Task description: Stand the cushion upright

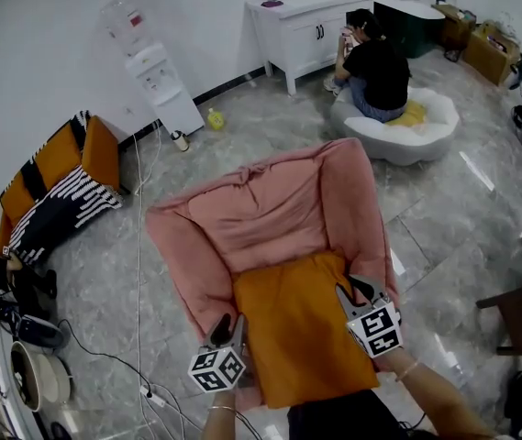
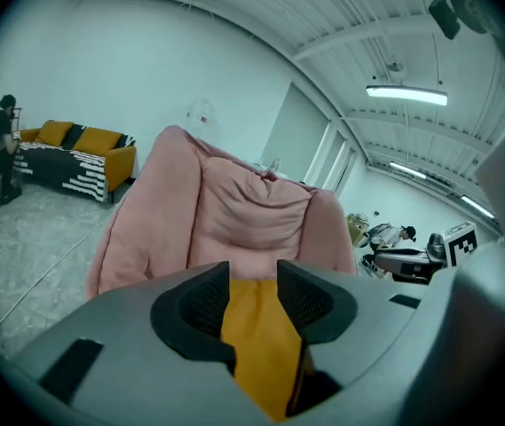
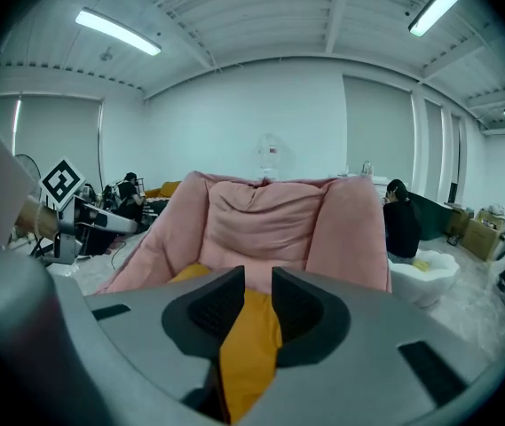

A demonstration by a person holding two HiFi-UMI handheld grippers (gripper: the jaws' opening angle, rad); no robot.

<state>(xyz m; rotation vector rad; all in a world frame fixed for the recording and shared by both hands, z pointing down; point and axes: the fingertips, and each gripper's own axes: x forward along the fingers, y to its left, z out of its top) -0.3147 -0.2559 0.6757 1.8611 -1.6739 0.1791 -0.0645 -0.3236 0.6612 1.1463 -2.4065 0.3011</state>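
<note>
- Location: the orange cushion [image 1: 302, 328] lies flat on the seat of the pink armchair [image 1: 270, 214], its far edge against the backrest.
- Handling, judged: light, soft and compressible. The fabric cover should grip well and is not fragile. The cushion will sag unless it is supported at two points.
- Hold points: opposite side edges, near the front corners.
- Left gripper [image 1: 227, 324]: the fingers [image 2: 201, 302] stand moderately apart. The cushion's left edge fills the gap; no firm pinch is evident.
- Right gripper [image 1: 352, 293]: same condition on the right edge.
- Containers: the armchair holds only the cushion. The contents of the cardboard boxes [image 1: 488, 51] cannot be made out.
</note>
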